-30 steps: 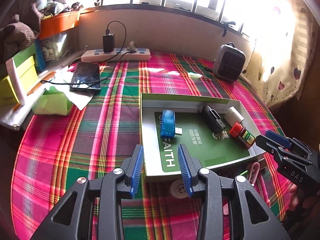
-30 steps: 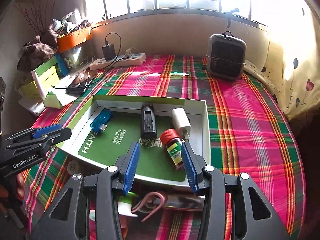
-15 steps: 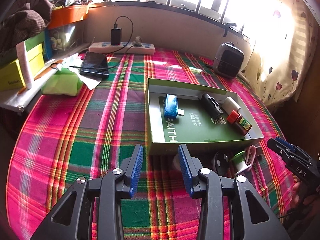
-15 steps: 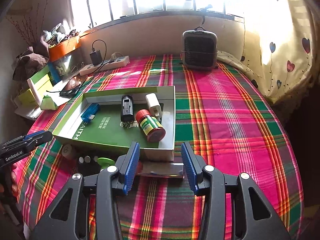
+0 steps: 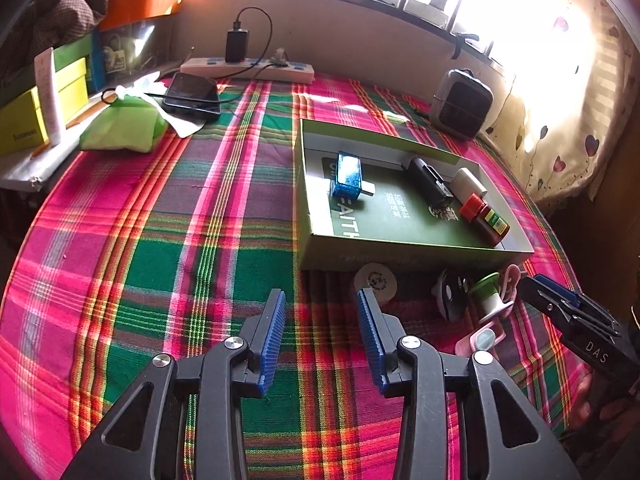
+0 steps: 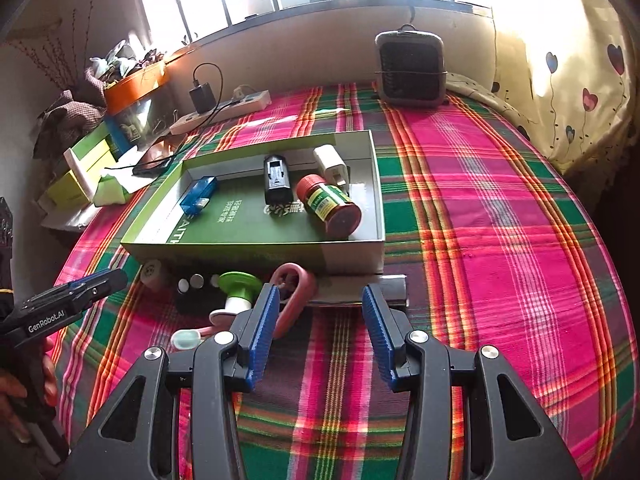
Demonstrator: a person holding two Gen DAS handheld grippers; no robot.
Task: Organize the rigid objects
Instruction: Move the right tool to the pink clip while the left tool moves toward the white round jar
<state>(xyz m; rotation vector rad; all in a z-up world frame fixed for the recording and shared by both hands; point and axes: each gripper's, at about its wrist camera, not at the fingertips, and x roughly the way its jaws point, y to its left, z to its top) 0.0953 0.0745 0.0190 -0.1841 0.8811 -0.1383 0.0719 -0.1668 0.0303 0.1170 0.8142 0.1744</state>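
Observation:
A shallow green box (image 5: 400, 258) (image 6: 256, 254) lies on the plaid cloth. It holds a blue USB stick (image 5: 349, 174) (image 6: 198, 196), a black block (image 5: 428, 180) (image 6: 277, 178), a white plug (image 5: 468, 182) (image 6: 330, 160) and a red-capped bottle (image 5: 484, 216) (image 6: 330, 202) on its side. Loose before the box's near wall are a white disc (image 5: 375, 282), a black piece with round buttons (image 6: 196, 292), a green-and-white spool (image 6: 238, 286), a pink clip (image 6: 294, 292) and a silver bar (image 6: 360, 288). My left gripper (image 5: 321, 296) and right gripper (image 6: 320, 292) both hang open and hold nothing, short of these items.
A grey heater (image 6: 410, 68) stands at the back right. A power strip (image 5: 248, 70), a phone (image 5: 192, 94), a green packet (image 5: 122, 126) and yellow boxes (image 5: 24, 124) crowd the back left. The round table's edge drops off at the right.
Both grippers have drawn back from the box toward the table's near edge and sunk a little. The loose items before the box have come into view.

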